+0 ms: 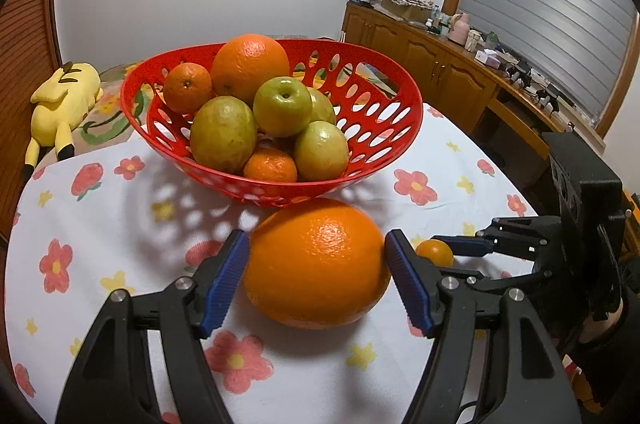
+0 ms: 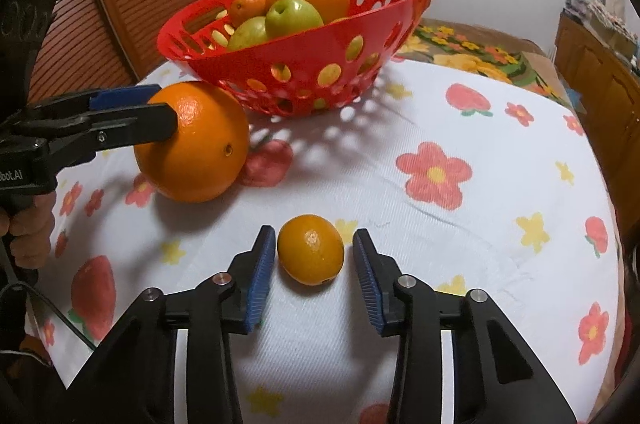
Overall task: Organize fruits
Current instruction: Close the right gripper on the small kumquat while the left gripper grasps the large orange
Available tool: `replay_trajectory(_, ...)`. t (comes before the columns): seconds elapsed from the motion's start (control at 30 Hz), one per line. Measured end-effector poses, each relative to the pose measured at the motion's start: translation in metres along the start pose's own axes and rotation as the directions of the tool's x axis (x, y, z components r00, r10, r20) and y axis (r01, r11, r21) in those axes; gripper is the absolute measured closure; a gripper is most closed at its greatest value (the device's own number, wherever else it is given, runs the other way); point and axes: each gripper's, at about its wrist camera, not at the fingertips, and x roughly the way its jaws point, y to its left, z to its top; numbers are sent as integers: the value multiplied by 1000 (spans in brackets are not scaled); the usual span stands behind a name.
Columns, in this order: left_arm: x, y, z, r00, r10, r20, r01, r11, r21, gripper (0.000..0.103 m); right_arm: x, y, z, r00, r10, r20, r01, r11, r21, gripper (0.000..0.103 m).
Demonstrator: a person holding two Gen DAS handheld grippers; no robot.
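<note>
Fruit waits on table beside red basket point(image 1: 400, 127), which is already piled with oranges and green apples. Left gripper point(image 1: 316, 280) has pads touching both sides of big orange point(image 1: 316, 264); real squeeze, cannot tell. Right gripper point(image 2: 314, 276) sits around small orange point(image 2: 311, 250), jaws not touching yet. Both fruits look round, firm, bumpy, maybe roll; big one likely heavy. Best grab across fat middle. Flowery tablecloth point(image 2: 440, 232) looks soft. Yellow plush toy point(image 1: 64, 103) behind, wooden cupboards point(image 1: 432, 67) along wall.
</note>
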Motion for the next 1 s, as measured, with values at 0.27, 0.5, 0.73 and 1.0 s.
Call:
replay_trajectory(0.27,5,-1,-1,1000,0,-3,0,1000,-5,26,-5,-2,-3,1000,15,9,-15,1000,-1,72)
replay_trajectory(0.5,12,-2,-3,1000,-13,-19,12,1000,-20,19,-20,-11,-7,999,7,41,-7,1000,15,72)
replay_trajectory(0.73,21,-7,-3,999,-21,-33,21,999,-27,15,-36,-22,-11,997,-1,75,-2,999,39,72)
replay_trajectory(1.0,32,-12,-3,997,-38,-60,37,999,-29,14,-47,-31,-15,995,-7,100,2,999,50,72)
